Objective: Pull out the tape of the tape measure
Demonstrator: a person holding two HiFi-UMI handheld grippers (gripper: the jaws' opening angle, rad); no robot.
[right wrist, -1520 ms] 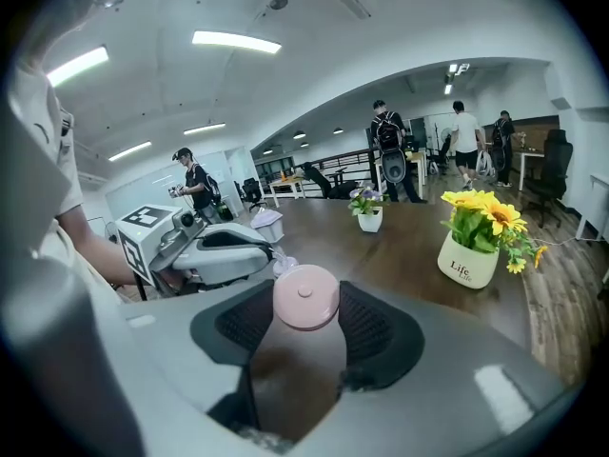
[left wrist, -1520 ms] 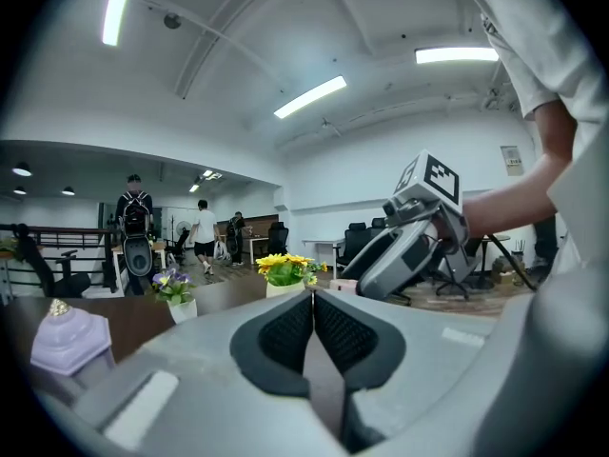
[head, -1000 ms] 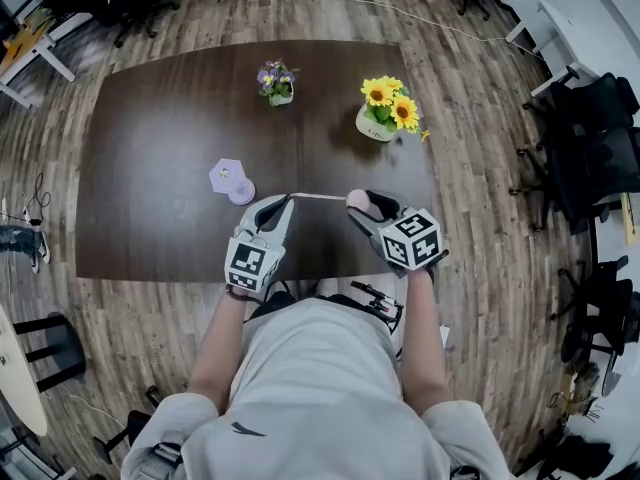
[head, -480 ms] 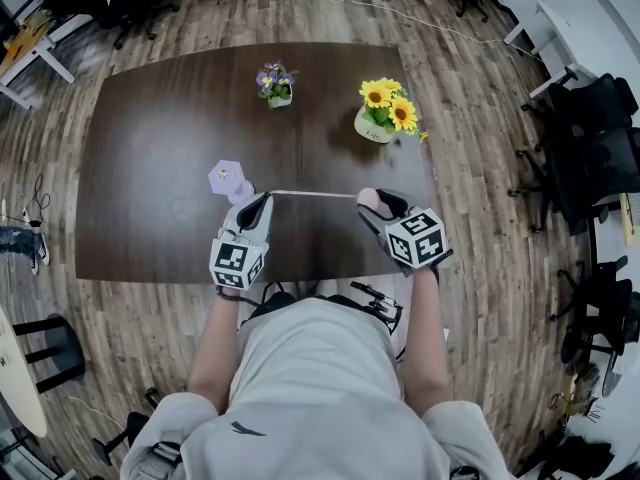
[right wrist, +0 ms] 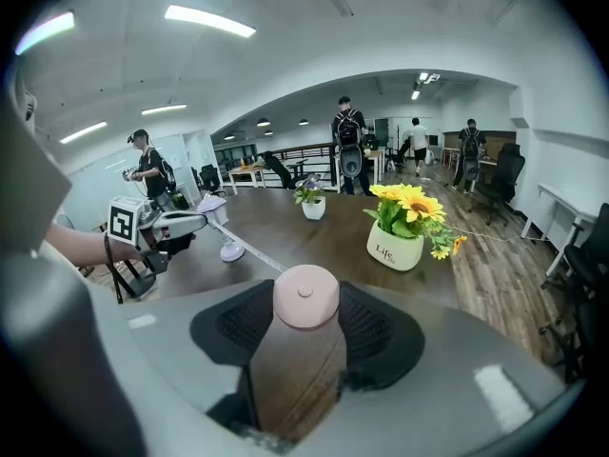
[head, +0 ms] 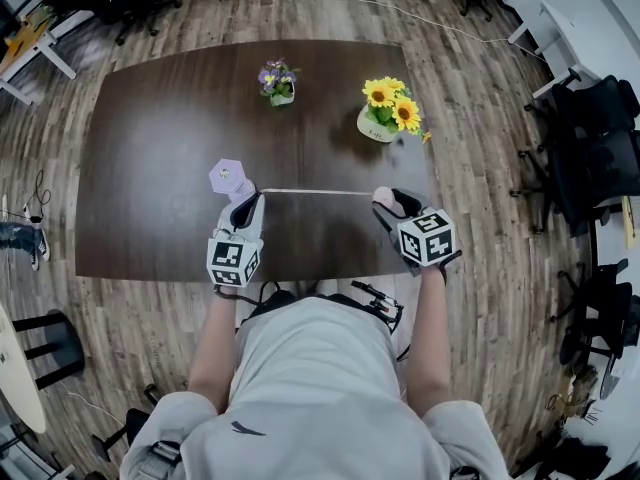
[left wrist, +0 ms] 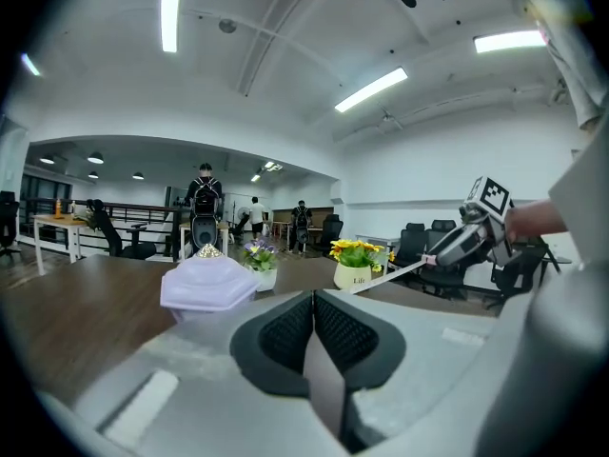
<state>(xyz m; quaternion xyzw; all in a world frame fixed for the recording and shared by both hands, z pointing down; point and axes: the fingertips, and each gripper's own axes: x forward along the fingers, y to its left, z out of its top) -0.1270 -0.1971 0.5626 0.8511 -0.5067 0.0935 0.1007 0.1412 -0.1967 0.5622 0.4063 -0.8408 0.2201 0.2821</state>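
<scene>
Both hand-held grippers are standing further apart than a second ago: the left hand-held gripper is sitting further from the sunflower pot, the right hand-held gripper has shifted to just in front of that pot, and the tape between them is showing more length.

The head view is showing the tape running as a thin pale line above the dark desk, on the person's side of the sunflower pot. It is too small there to show either grip.

The right gripper view is settling one: the right hand-held gripper is grasping the round pink tape measure, with the tape leaving it away from the sunflower pot.

The left gripper view is showing the left hand-held gripper clenched, pads meeting on the tape's end, while the tape is crossing in front of the sunflower pot.

Only the gripper views are showing people standing far behind the sunflower pot.

A lavender hexagonal ornament is standing well left of the sunflower pot, just beside the left gripper's tip. A purple flower pot is standing to the sunflower pot's left, further back.

The sunflower pot is carrying the word "Life", readable in both gripper views. The marker cubes are showing only black-and-white squares.
</scene>
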